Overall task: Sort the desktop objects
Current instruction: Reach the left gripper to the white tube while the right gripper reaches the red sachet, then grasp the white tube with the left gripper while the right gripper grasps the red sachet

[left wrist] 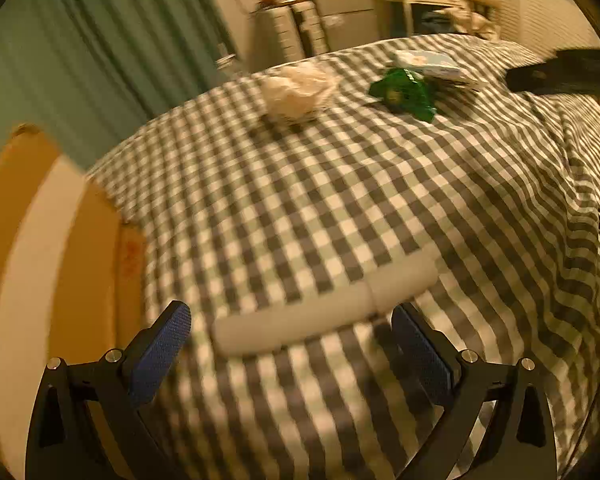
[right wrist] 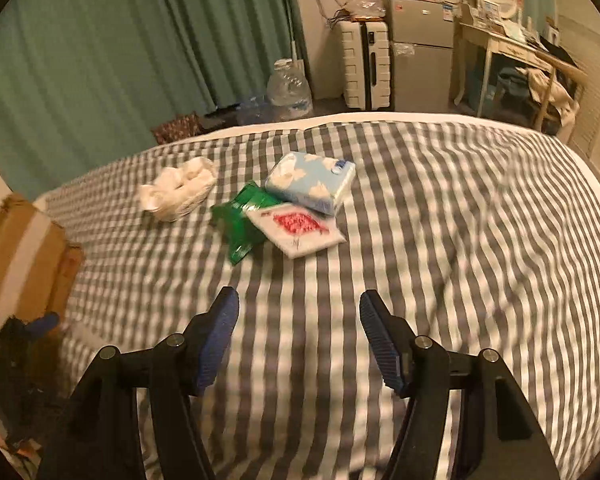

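No lettering can be read: the print on the green packet [right wrist: 242,220], the red patch on the white packet [right wrist: 298,228] and the stickers on the grey fridge [right wrist: 420,44] are all blurred.

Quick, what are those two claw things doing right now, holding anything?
Left gripper: open, holding nothing; a white stick-like object lies just ahead.
Right gripper: open, empty.

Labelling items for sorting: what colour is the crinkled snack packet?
Green snack packet, clearest in the right wrist view.
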`<state>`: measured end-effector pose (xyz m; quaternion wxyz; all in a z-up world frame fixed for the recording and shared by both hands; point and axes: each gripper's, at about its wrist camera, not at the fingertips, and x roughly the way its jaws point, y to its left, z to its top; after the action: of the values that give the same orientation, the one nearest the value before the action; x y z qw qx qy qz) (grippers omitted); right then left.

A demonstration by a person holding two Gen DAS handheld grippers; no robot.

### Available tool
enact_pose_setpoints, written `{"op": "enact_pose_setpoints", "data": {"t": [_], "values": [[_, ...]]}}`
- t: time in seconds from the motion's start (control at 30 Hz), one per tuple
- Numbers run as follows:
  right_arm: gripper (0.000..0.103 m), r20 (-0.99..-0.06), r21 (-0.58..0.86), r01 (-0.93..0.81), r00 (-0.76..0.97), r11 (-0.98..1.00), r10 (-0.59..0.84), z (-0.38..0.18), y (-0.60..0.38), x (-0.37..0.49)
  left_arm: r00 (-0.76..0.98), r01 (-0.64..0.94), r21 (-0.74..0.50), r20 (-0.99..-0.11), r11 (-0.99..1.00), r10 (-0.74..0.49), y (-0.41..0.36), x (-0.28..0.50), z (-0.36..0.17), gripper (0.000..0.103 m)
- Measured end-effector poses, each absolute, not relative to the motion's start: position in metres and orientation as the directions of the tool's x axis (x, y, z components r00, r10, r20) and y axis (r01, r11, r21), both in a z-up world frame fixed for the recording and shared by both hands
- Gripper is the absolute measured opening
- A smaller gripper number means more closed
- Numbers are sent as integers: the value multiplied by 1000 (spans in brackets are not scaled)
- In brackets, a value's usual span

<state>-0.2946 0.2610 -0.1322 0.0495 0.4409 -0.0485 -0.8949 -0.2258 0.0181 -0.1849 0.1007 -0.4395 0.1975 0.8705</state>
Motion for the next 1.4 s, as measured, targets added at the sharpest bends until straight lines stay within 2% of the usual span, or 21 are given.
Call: {"op": "enact_pose_setpoints", "data": {"t": [0.17, 0.23, 0.27, 0.3, 0.33, 0.37, 0.4, 0.43, 0.47, 0.57, 0.6, 0.63, 0.8, 1.03, 1.33, 1.4], "values": [[54, -798, 56, 138, -590, -989, -128, -149, 247, -328, -582, -457, 229, -808, -859, 95, 17, -239, -195, 103], [47, -801, 65, 153, -582, -986, -142, -154, 246, -339, -563, -475, 194, -817, -858, 127, 16, -241, -196, 100], [37, -805, 69, 159, -575, -985, -149, -156, 245, -344, -544, -484, 166, -826, -859, 147, 15, -240, -198, 96], [30, -808, 66, 164, -570, -984, -149, -159, 244, -348, -510, -496, 109, -839, -861, 188, 12, -240, -199, 83], [18, -812, 66, 172, -563, -983, -153, -160, 243, -350, -506, -494, 83, -837, -865, 209, 11, -240, -198, 77], [14, -813, 63, 176, -562, -982, -153, -160, 241, -350, -506, -497, 65, -832, -865, 228, 10, -238, -196, 70], [12, -810, 56, 174, -567, -983, -147, -160, 241, -349, -492, -522, 41, -830, -852, 261, 11, -235, -194, 49], [9, -808, 52, 175, -570, -983, -145, -159, 240, -346, -486, -541, 36, -829, -840, 277, 13, -232, -192, 39], [9, -809, 53, 179, -569, -982, -147, -157, 241, -341, -487, -550, 48, -830, -834, 273, 16, -228, -191, 37], [8, -807, 92, 161, -566, -983, -169, -150, 248, -320, -490, -550, 81, -838, -832, 242, 19, -221, -187, 18], [7, -803, 118, 155, -566, -981, -186, -146, 251, -309, -487, -540, 72, -839, -839, 242, 17, -219, -183, 9], [7, -799, 133, 149, -568, -980, -195, -143, 254, -300, -491, -526, 57, -835, -849, 248, 15, -216, -178, 5], [5, -772, 284, 113, -561, -952, -297, -128, 270, -254, -493, -498, 37, -834, -866, 248, 13, -199, -157, 5], [5, -743, 288, 123, -597, -950, -302, -101, 268, -195, -527, -437, 53, -824, -898, 208, 17, -173, -134, 5], [4, -718, 341, 148, -597, -928, -359, -81, 260, -163, -560, -368, -5, -797, -930, 226, 20, -161, -98, 5], [13, -723, 377, 122, -581, -918, -374, -88, 260, -169, -562, -342, -12, -799, -940, 215, 19, -161, -103, 5]]}}
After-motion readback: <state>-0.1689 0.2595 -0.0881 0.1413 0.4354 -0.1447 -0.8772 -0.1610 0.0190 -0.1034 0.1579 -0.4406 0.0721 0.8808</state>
